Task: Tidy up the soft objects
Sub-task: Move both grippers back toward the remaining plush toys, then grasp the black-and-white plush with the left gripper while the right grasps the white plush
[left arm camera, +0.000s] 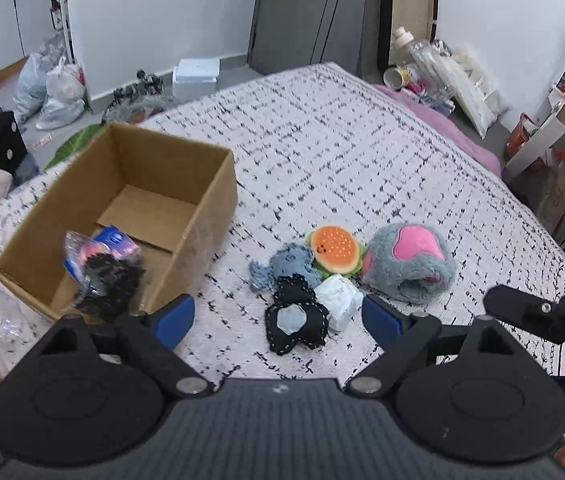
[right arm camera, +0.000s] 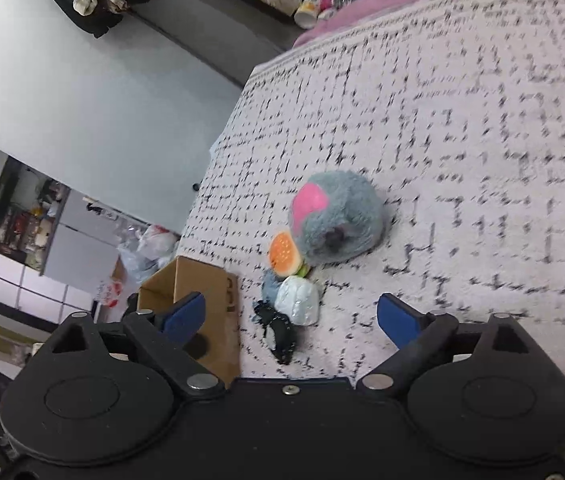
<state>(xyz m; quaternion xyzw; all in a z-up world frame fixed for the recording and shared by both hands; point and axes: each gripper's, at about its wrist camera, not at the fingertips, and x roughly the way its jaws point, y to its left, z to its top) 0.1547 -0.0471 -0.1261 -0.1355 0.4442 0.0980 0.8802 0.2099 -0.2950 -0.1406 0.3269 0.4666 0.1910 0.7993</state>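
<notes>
Patterned bedspread [left arm camera: 362, 140]: plush toys [left arm camera: 404, 264] beside cardboard box [left arm camera: 210, 200]

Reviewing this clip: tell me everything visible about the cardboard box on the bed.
The cardboard box is plain brown corrugated card, rectangular, open-topped with no top flaps showing. It sits upright on the patterned bedspread, left of the pile of soft toys and apart from them. Its floor shows two bottom flaps meeting at a seam. Inside, against the near corner, lies a clear plastic packet with blue, pink and black contents; the rest is bare. From the right wrist view only one corner and a side wall show. Neither gripper touches it.
</notes>
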